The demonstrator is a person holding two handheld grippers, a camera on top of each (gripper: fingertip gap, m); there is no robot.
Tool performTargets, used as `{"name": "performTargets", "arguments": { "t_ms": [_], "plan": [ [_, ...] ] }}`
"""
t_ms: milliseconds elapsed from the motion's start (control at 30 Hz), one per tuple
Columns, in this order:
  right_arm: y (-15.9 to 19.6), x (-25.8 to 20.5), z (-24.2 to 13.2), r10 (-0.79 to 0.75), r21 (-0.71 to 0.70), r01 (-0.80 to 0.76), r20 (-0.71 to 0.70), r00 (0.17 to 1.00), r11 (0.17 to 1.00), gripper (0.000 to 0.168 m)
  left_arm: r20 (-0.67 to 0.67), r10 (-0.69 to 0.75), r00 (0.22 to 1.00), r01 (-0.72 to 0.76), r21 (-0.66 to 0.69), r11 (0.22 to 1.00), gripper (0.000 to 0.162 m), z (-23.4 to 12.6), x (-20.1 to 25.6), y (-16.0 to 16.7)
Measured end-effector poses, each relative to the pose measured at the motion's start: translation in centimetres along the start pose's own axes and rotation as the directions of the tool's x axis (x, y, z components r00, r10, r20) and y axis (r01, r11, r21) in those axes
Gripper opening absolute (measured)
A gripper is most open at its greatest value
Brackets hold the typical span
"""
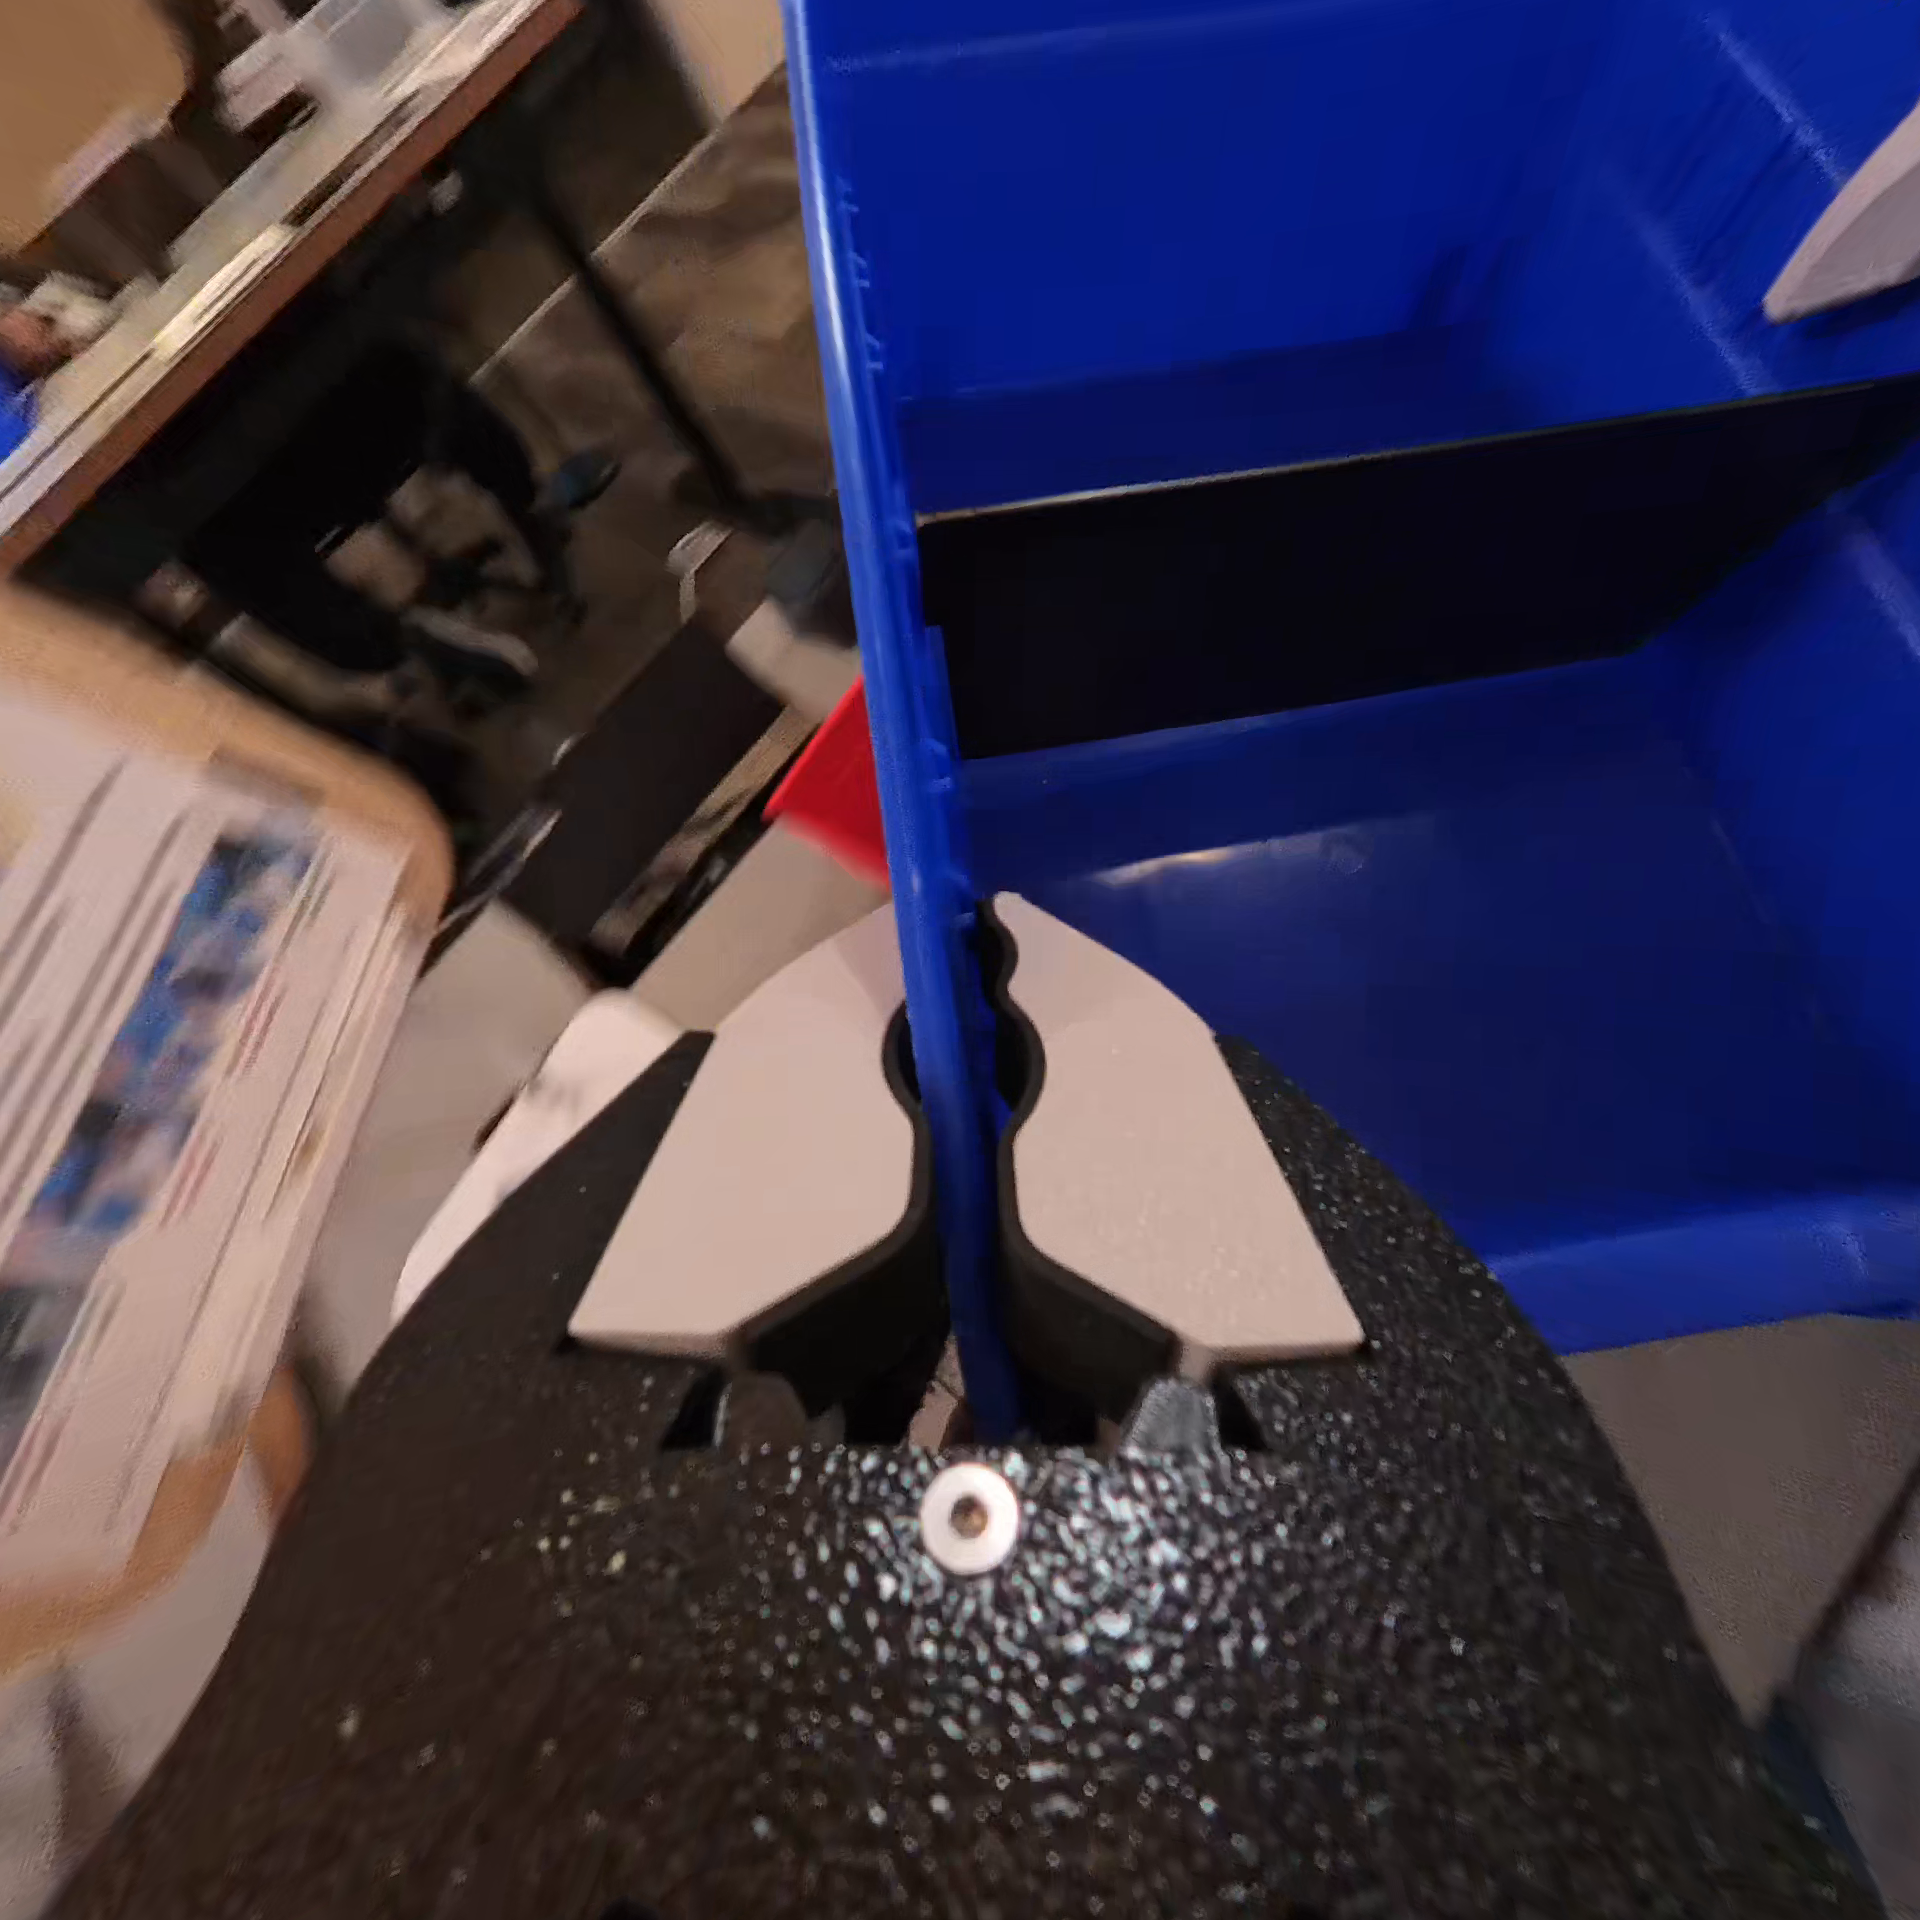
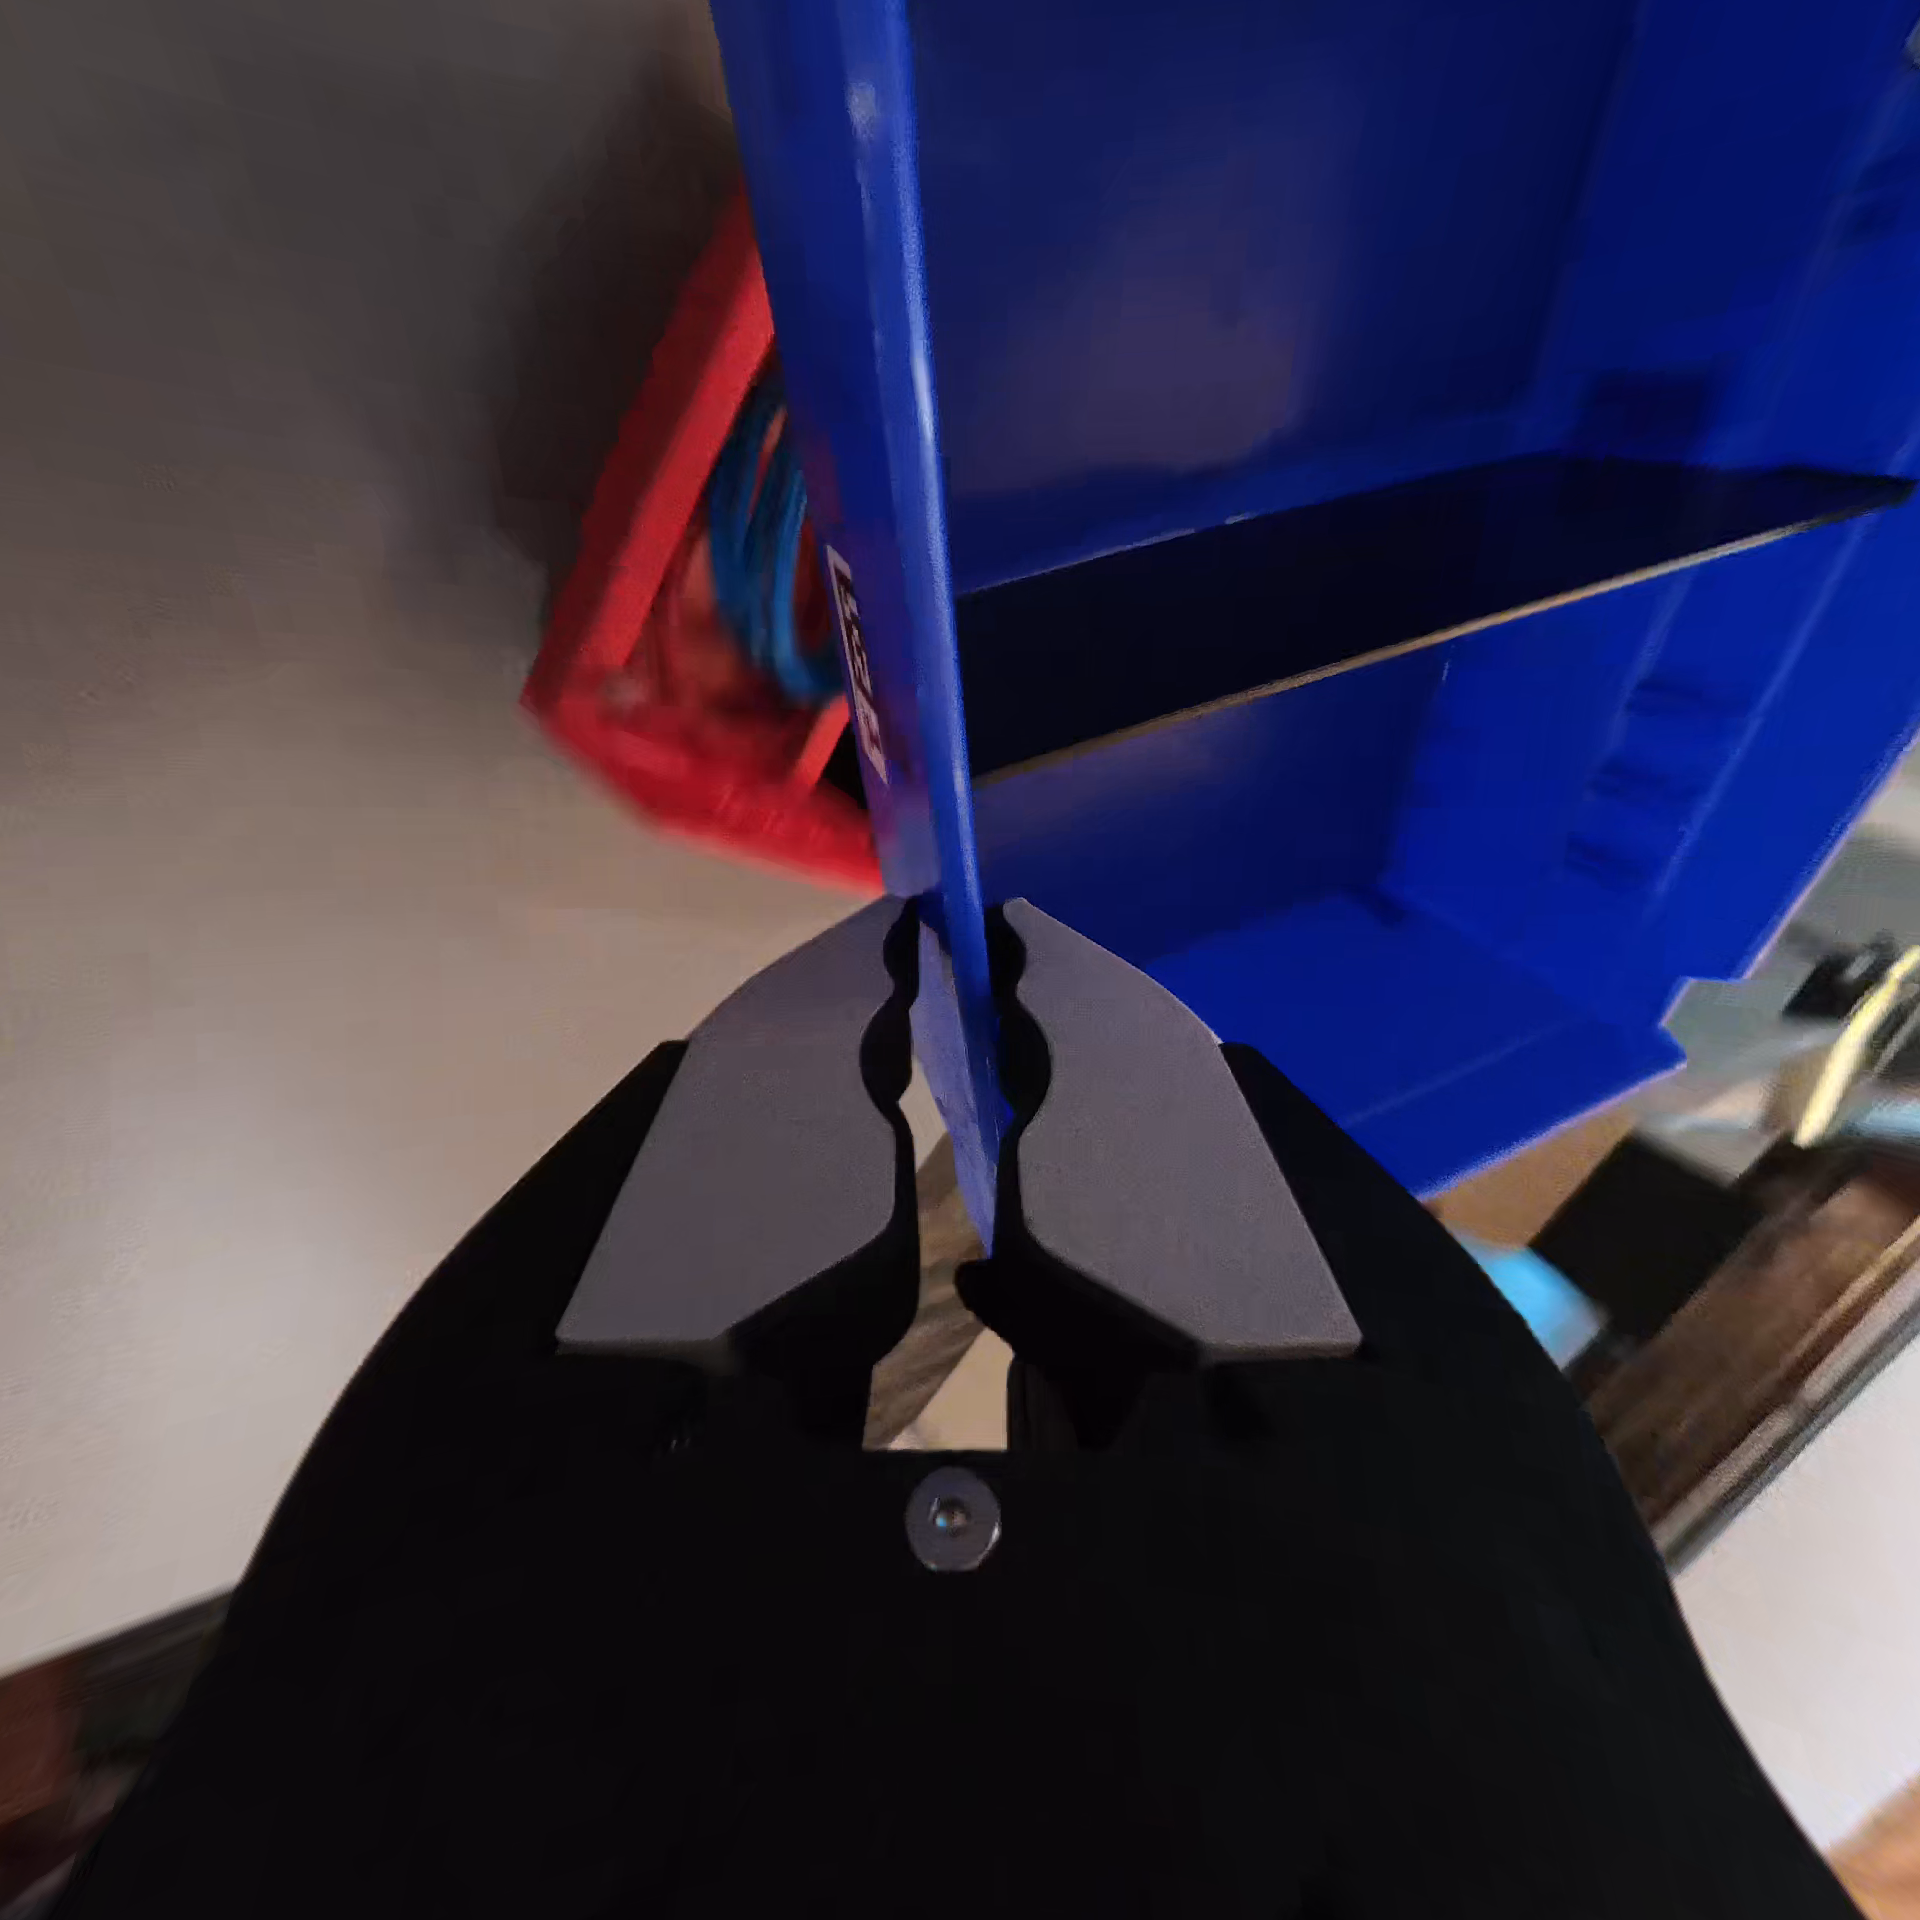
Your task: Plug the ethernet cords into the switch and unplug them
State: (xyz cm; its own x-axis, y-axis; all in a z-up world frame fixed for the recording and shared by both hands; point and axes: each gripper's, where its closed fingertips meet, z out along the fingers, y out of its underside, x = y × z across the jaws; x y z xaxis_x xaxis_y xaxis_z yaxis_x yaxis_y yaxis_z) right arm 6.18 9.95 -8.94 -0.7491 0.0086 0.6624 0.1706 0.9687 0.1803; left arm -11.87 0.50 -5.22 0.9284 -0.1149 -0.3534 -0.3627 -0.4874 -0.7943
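Observation:
A blue plastic bin [image 1: 1403, 987] with a black divider [image 1: 1351, 582] across its middle fills both wrist views; both compartments look empty. My left gripper [image 1: 951, 935] is shut on one side wall of the bin, the wall running between its grey fingers [image 1: 790, 1132]. My right gripper [image 2: 961, 914] is shut on a side wall of the same blue bin [image 2: 1299, 312], with its black divider [image 2: 1351, 592] beyond. The tip of the other gripper's grey finger [image 1: 1849, 229] shows at the bin's far edge in the left wrist view. The bin seems lifted and tilted; the surroundings are blurred.
A red bin [image 2: 675, 623] holding blue cables [image 2: 769, 540] sits on the pale surface [image 2: 260, 831] behind the blue bin; its corner shows in the left wrist view [image 1: 831, 779]. A brown-edged table [image 1: 260, 301], dark chairs and a cardboard box [image 1: 156, 1039] lie to the left.

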Motion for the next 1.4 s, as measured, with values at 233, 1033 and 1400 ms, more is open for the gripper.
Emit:
{"name": "performTargets", "arguments": {
  "t_ms": [233, 1033, 1400],
  "plan": [
    [15.2, -14.8, -8.8, 0.382, -0.362, -0.304, 0.165, 0.909, 0.881, 0.009, -0.370, 0.136, 0.919, -0.113, 0.083, 0.990, 0.006, 17.6, 13.7, -14.6],
    [35.0, -31.5, -2.6, 0.751, -0.356, -0.784, -0.262, 0.606, 0.509, 0.050, -0.150, -0.315, 0.937, 0.294, -0.144, 0.945, 0.005, 37.9, 26.4, -8.1],
    [27.0, -33.3, -4.3, 0.876, 0.120, -0.973, -0.424, -0.229, -0.196, 0.038, -0.152, -0.395, 0.906, 0.388, -0.077, 0.919, 0.053, 35.1, 32.1, -9.6]
  ]
}}
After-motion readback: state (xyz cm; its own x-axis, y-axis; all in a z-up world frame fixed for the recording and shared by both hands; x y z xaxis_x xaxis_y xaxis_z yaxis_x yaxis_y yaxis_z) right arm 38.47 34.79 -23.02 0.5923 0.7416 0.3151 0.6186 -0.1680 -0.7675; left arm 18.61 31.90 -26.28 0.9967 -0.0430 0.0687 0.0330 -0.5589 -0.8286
